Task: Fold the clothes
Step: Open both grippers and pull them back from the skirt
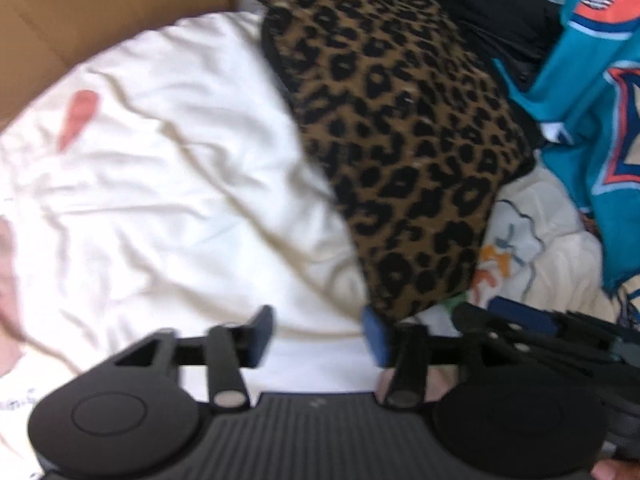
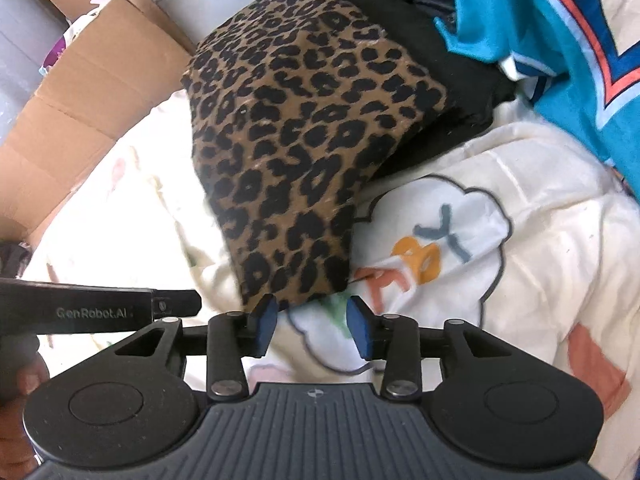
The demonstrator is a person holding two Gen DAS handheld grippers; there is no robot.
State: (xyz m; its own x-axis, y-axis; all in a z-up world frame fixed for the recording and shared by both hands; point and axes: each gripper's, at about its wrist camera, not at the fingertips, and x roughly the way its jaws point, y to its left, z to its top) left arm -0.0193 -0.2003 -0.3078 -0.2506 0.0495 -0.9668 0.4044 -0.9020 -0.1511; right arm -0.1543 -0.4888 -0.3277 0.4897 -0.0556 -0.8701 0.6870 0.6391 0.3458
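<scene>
At the far left of the right wrist view, an open cardboard box (image 2: 86, 92) stands beside the bed, with something white and purple poking over its upper flap, too small to identify; the left wrist view shows only a plain brown corner of it, cut off by the frame. Next comes the cream duvet (image 2: 532, 184), printed with a cloud shape and coloured letters that read clearly in the right wrist view but are blurred in the left one, which instead shows a wide wrinkled stretch of duvet with a pink teardrop mark. On the duvet lies the folded leopard-print garment (image 2: 296, 140), its near corner just ahead of both claws; a black garment (image 2: 452, 76) sits under its far edge. Further right a teal jersey (image 2: 520, 36) with orange and white trim is heaped, cut off at the frame. The left gripper (image 1: 316, 338) has its blue pads spread wide over bare duvet, clamping nothing. The right gripper (image 2: 312, 326) also stands apart, its left pad near the leopard fabric's corner, though contact is hard to judge. Each view catches part of the other gripper at its edge.
</scene>
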